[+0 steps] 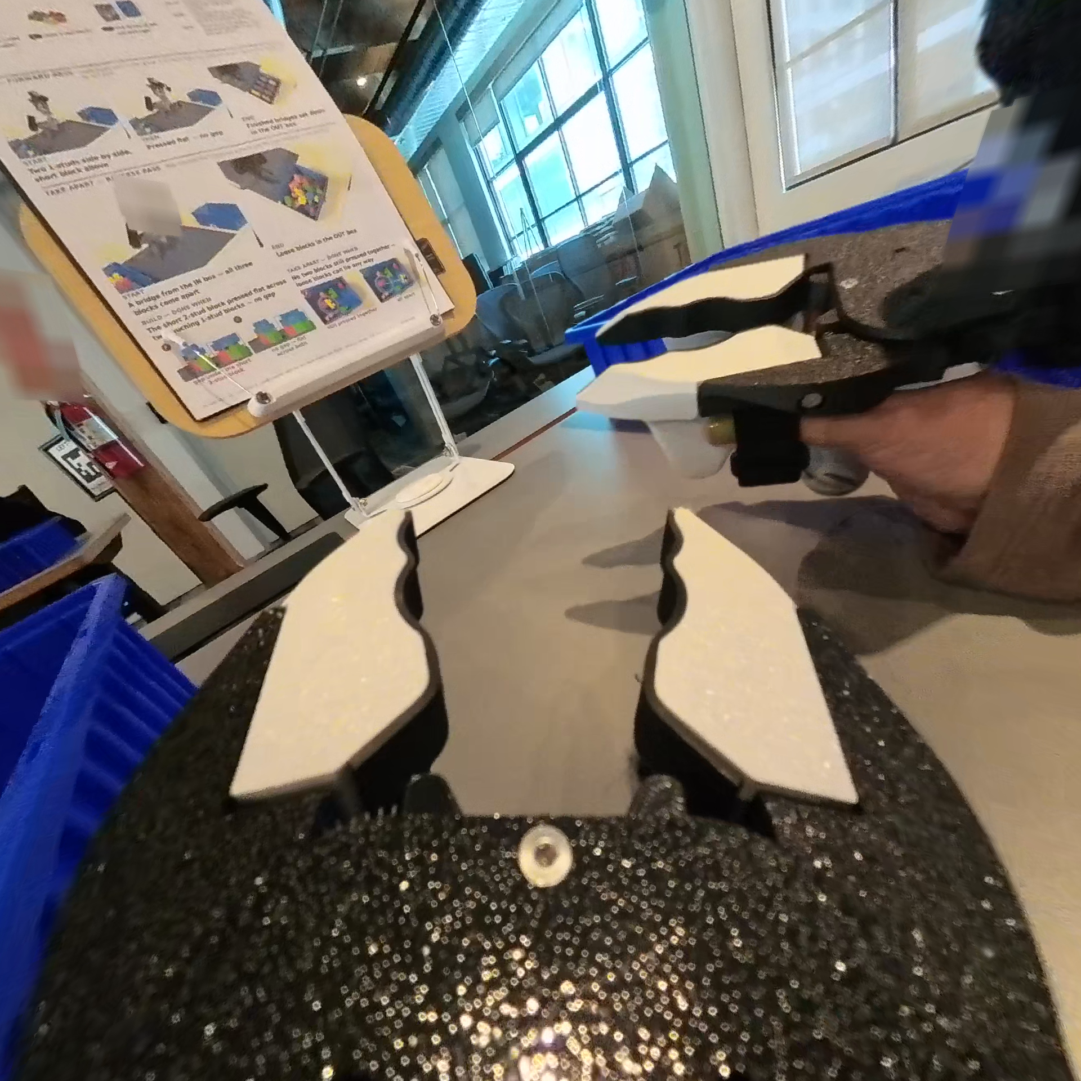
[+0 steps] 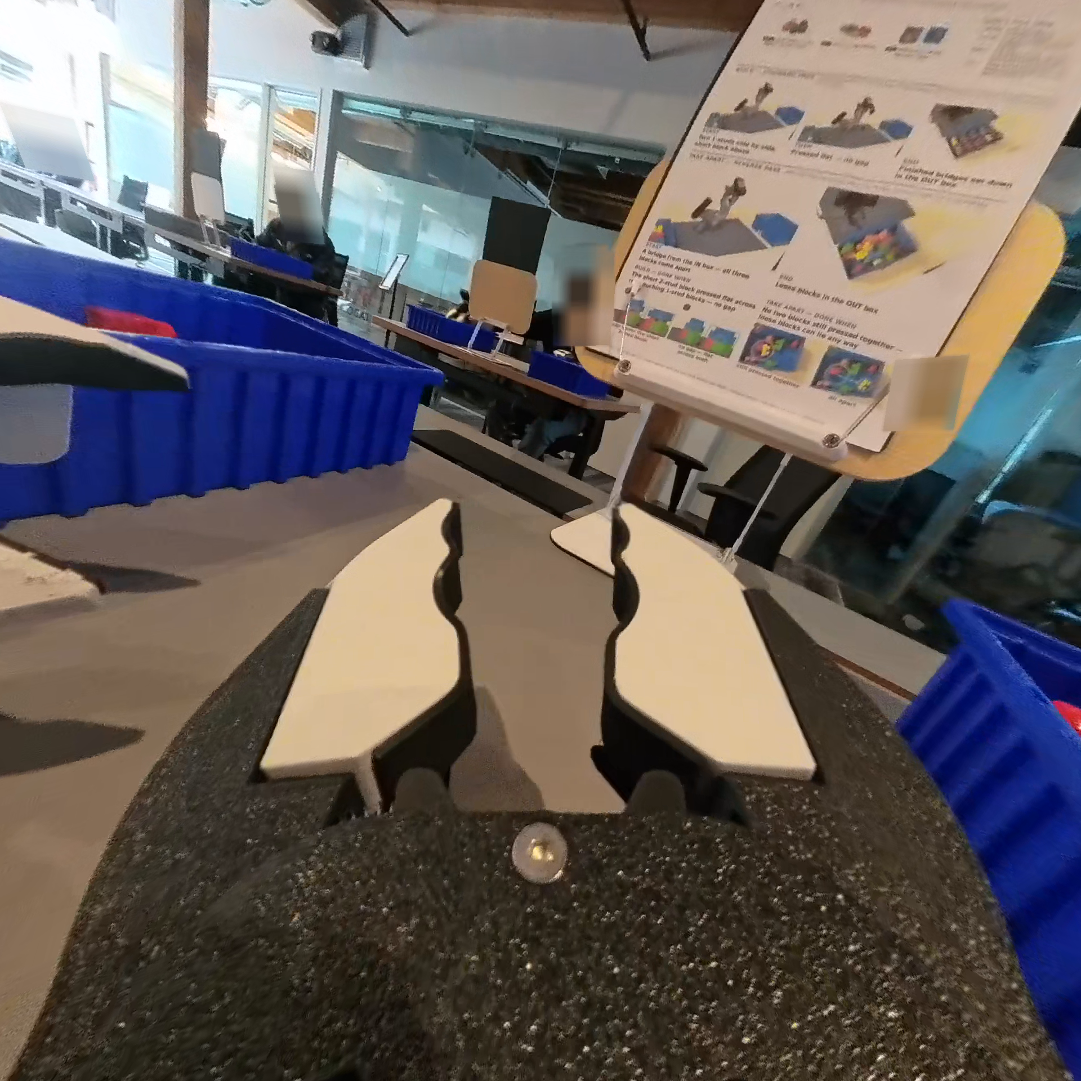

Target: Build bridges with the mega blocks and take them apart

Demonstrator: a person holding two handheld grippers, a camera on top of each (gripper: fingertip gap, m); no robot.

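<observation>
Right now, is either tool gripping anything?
Left tool: open, holding nothing.
Right tool: open, holding nothing.

The left tongs (image 1: 541,585) have white fingers (image 1: 345,661) with black inner pads, on a black body flecked with glitter; the right tongs (image 2: 535,576) are white and black too, on a duller speckled black body. The counter (image 1: 526,672) is plain grey, and the ribbed bins, far left (image 2: 245,403) and near right (image 2: 1006,754), are bright blue, each showing a bit of red. The board (image 2: 848,193) is white with small coloured pictures on a tan backing, over a white base.
</observation>
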